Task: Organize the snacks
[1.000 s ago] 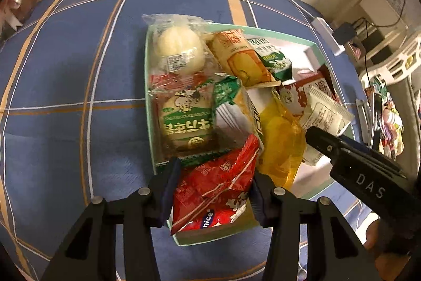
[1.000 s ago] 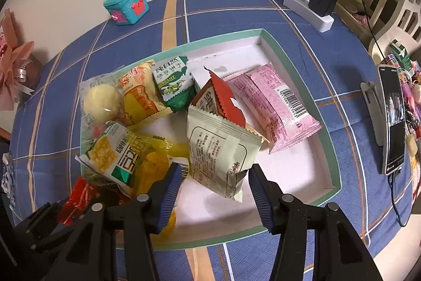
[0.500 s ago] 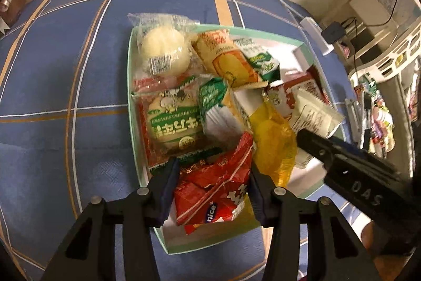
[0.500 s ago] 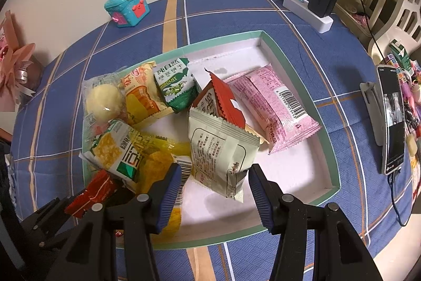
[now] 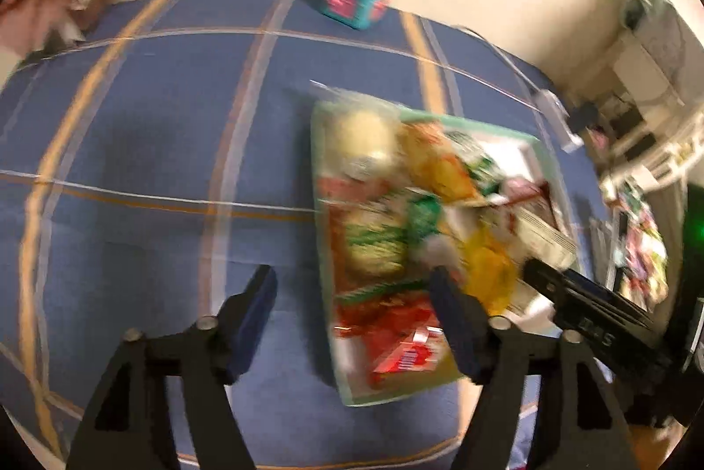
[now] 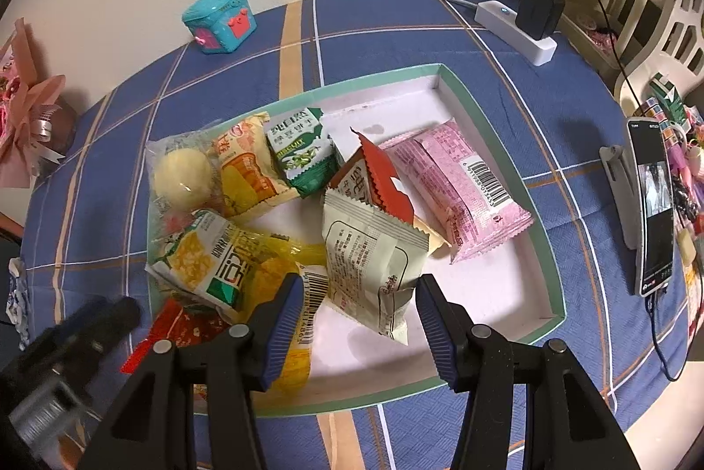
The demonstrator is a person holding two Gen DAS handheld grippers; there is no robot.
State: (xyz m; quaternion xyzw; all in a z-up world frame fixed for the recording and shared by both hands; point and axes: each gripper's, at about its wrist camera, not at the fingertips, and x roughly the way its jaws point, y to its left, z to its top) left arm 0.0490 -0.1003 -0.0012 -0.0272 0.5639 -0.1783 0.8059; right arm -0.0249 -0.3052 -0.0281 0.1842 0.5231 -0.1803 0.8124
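Note:
A teal-rimmed white tray [image 6: 484, 109] on the blue checked cloth holds several snack packets. In the blurred left wrist view, my left gripper [image 5: 356, 316] hangs above the tray's [image 5: 323, 250] near left edge, its jaws opening. The red packet [image 5: 396, 338] lies loose in the tray below, and no pad touches it. My right gripper [image 6: 361, 320] stands over the tray's front, jaws opening a little. The lower corner of a cream packet [image 6: 369, 263] sits between its fingers, and the pads do not press it. A pink packet [image 6: 457, 192] lies further right.
A teal toy box [image 6: 220, 23] stands at the back by the wall. A white power strip with a black charger [image 6: 515, 30] lies back right, a phone on a stand [image 6: 653, 206] at the right edge, and a pink ribbon bouquet [image 6: 26, 118] at the left.
My left gripper has let go of the red packet, opened wide, and pulled up and away to the left. The red packet now lies in the tray. The right gripper stayed put.

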